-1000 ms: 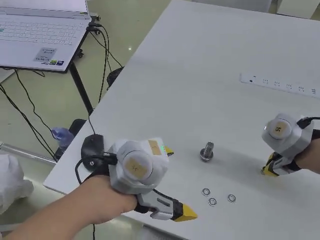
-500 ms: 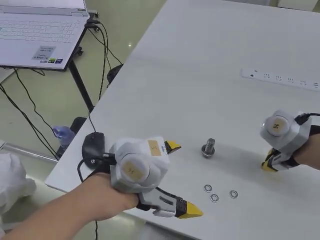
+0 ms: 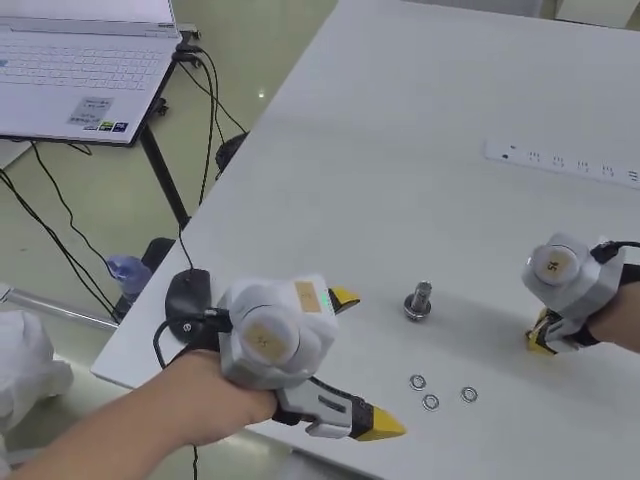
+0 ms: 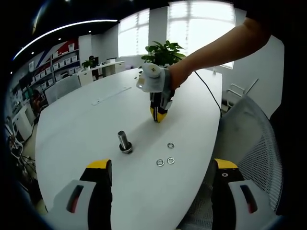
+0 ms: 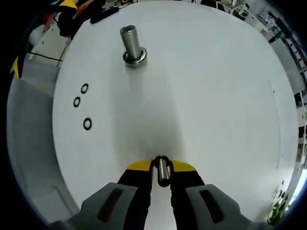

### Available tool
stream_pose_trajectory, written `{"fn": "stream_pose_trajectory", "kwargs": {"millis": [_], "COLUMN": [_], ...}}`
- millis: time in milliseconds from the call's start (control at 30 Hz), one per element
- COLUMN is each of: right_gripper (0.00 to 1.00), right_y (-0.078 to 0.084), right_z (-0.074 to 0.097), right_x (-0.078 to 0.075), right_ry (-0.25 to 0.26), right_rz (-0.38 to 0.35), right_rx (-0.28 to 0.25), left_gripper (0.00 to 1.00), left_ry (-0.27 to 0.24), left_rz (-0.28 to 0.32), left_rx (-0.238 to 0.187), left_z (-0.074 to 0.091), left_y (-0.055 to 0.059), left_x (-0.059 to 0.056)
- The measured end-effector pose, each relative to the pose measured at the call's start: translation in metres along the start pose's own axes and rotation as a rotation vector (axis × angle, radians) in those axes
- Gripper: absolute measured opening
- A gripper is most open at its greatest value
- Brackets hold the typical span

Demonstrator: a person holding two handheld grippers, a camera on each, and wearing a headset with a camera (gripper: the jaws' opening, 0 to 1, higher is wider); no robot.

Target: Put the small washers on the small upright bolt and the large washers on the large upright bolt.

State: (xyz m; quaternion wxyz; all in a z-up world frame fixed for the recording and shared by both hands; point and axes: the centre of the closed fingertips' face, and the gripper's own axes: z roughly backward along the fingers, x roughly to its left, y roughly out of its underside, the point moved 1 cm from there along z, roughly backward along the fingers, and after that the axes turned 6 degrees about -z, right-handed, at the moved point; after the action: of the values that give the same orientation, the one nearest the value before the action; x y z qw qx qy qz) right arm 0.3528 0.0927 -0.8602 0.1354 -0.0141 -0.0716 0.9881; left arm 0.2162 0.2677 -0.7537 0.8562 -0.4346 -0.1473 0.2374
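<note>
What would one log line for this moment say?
left gripper: open, beside washers | right gripper: shut on small bolt | large bolt: upright on table | three washers: loose on table

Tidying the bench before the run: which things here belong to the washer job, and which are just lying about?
Job: large upright bolt, three loose washers, small bolt held in the right tongs.
Lying about: power strip, laptop, mouse.
</note>
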Motion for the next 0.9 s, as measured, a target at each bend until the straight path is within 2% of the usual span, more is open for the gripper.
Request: {"fn": "stream_pose_trajectory", "kwargs": {"millis": [333, 433, 533, 600, 767, 900], "right_gripper": [0.15, 0.18, 0.29, 0.33, 0.33, 0.33], "right_y": [-0.001, -0.002, -0.007, -0.009, -0.01, -0.011], "right_z": [0.0, 0.0, 0.001, 0.005, 0.018, 0.026], "right_x": [0.001, 0.0, -0.002, -0.003, -0.003, -0.002], "right_ry": [-0.003, -0.004, 0.004, 0.002, -0.004, -0.014], "right_rz": [0.004, 0.004, -0.002, 0.005, 0.017, 0.019], "right_rx": [0.0, -0.005, -0.03, -0.041, -0.041, -0.04], "left_gripper": [0.84, 0.83, 0.84, 0.84, 0.83, 0.83], "left_ry": [0.004, 0.002, -0.001, -0.002, -0.005, -0.011], "left_rz": [0.007, 0.026, 0.033, 0.033, 0.031, 0.063], "left_rx": [0.011, 0.003, -0.006, -0.007, -0.007, -0.02], "left_z": [0.001, 0.003, 0.004, 0.005, 0.006, 0.006], "left_y": [0.002, 0.001, -0.002, -0.002, -0.004, -0.006], "left_x": [-0.003, -0.002, -0.001, -0.001, -0.001, -0.003]}}
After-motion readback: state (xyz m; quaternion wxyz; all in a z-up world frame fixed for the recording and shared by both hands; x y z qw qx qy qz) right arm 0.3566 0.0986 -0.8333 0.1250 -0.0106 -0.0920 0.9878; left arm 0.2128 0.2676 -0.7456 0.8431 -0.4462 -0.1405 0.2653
